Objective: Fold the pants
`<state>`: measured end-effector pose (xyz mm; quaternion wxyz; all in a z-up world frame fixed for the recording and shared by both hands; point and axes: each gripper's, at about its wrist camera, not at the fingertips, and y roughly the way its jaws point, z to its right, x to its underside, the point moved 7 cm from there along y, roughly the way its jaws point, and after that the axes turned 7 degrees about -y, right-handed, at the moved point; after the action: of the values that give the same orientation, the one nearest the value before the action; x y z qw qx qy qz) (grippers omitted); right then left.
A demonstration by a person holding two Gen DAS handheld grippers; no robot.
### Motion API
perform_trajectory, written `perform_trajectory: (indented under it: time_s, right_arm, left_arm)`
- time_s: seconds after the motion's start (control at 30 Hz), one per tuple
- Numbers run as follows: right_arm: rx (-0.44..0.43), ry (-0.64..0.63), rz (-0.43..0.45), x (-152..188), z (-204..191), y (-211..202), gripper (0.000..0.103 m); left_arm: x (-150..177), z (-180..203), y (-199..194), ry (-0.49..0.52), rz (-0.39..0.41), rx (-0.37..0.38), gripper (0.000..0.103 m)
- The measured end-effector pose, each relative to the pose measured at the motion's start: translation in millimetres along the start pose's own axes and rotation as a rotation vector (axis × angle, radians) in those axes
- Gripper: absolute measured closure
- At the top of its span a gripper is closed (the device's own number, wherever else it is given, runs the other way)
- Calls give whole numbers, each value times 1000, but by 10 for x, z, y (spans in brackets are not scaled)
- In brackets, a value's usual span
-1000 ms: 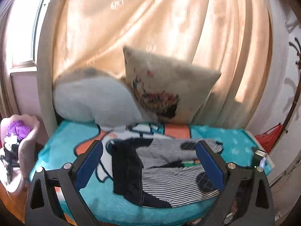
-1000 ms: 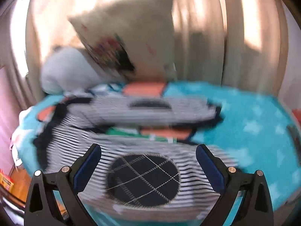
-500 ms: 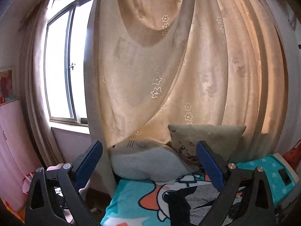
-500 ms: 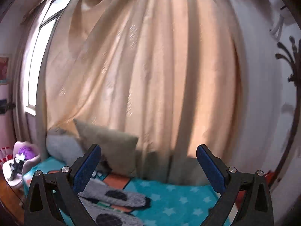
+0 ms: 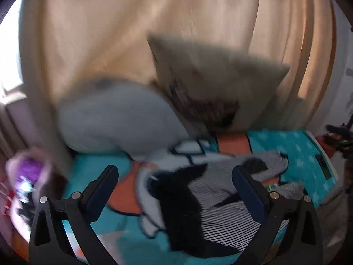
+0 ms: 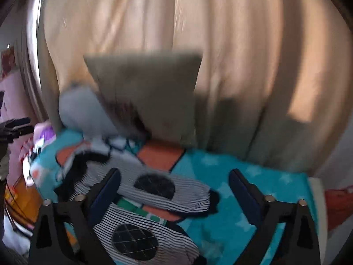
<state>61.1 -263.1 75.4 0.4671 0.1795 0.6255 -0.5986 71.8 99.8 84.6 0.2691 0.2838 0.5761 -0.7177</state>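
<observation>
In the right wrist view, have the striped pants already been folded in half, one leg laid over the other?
No: the striped pants lie spread on the teal blanket, the two legs apart with blanket showing between them.

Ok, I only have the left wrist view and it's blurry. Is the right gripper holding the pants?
Observer: No. The right gripper is empty, its jaws closing with nothing between them; the striped pants lie on the bed beyond it.
Operator: Are the two legs stacked?
Observer: No, they lie apart; a strip of the blanket shows between them.
Operator: Anything to tell the legs apart?
Observer: Each has a round dark patch. The nearer patch has a grid of light lines; the farther patch looks plain.
</observation>
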Motion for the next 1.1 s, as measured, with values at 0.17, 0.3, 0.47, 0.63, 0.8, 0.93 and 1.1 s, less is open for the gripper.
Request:
perform_trajectory:
  time_s: [0.17,0.3,0.47,0.63,0.8,0.93,1.1]
  right_arm:
    - [-113,38,-159,272,185,1010,21]
    - [-163,8,-250,375,266,1567,21]
    - [-224,-29,-328,446,295,2043,21]
    - [-293,-118,-397,570,153,2307,21]
    - [-283,-194,-387,668,7,2317,60]
    - [-315,-159,-379,667,-68,2180,96]
    - [-283,-153,-300,579,-123,1793,97]
  left_arm:
    - [192,96,1082,7,-202,59,2]
    - [271,60,1630,27,-291,78,2]
    - [328,98,2070,84,-380,127,2]
    - [473,202,2384,178,-462,143,2]
    - [574,359,2437,312,-434,91,17]
    - [505,383,2314,238,-450,157,98]
    - [461,358,2070,192,-395,155,99]
